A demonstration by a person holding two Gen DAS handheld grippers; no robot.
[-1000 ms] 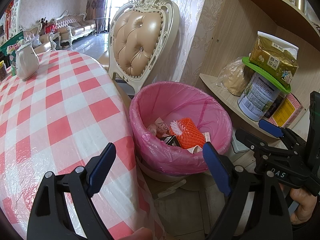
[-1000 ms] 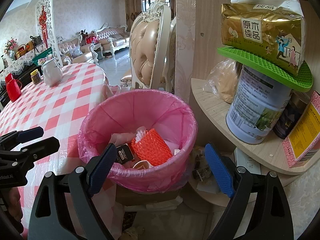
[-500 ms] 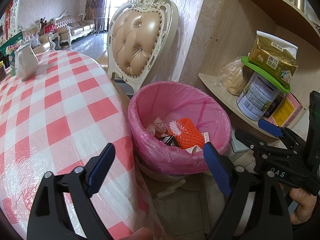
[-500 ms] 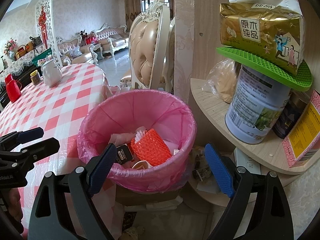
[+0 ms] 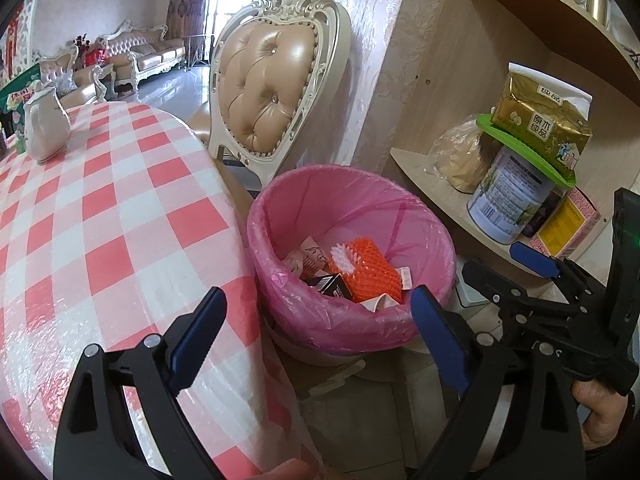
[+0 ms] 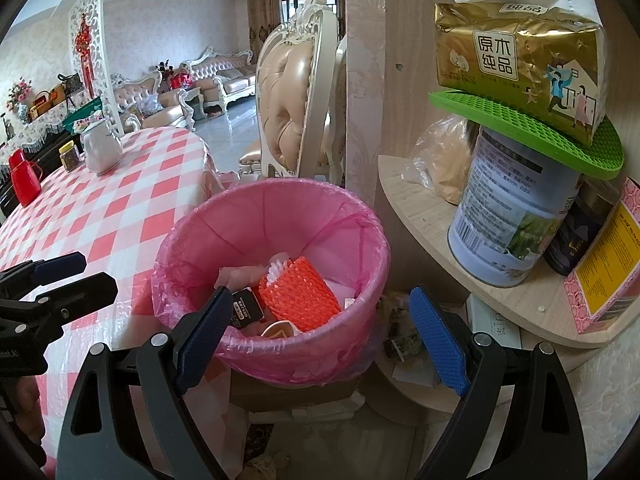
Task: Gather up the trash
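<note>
A bin lined with a pink bag [image 5: 280, 216] [image 6: 256, 212] stands between the table and the shelf. Inside lie an orange foam net [image 5: 370, 270] [image 6: 300, 292], a small black box [image 5: 332, 284] [image 6: 246, 306] and paper scraps. My left gripper [image 5: 318, 338] is open and empty, just in front of the bin's near rim. My right gripper [image 6: 322, 336] is open and empty, over the bin's near rim. Each gripper shows in the other's view: the right one [image 5: 532, 264] beside the shelf, the left one [image 6: 60, 272] over the table edge.
A round table with a red-and-white checked cloth [image 5: 100, 208] [image 6: 120, 208] lies left of the bin, with a white jug [image 5: 44, 128] on it. A padded chair [image 5: 264, 76] stands behind the bin. A wooden shelf [image 6: 480, 276] on the right holds a tin [image 6: 508, 208], tissue pack and boxes.
The left wrist view has drifted slightly back from the bin. Both grippers stay open and empty; the trash in the bin has not moved.
</note>
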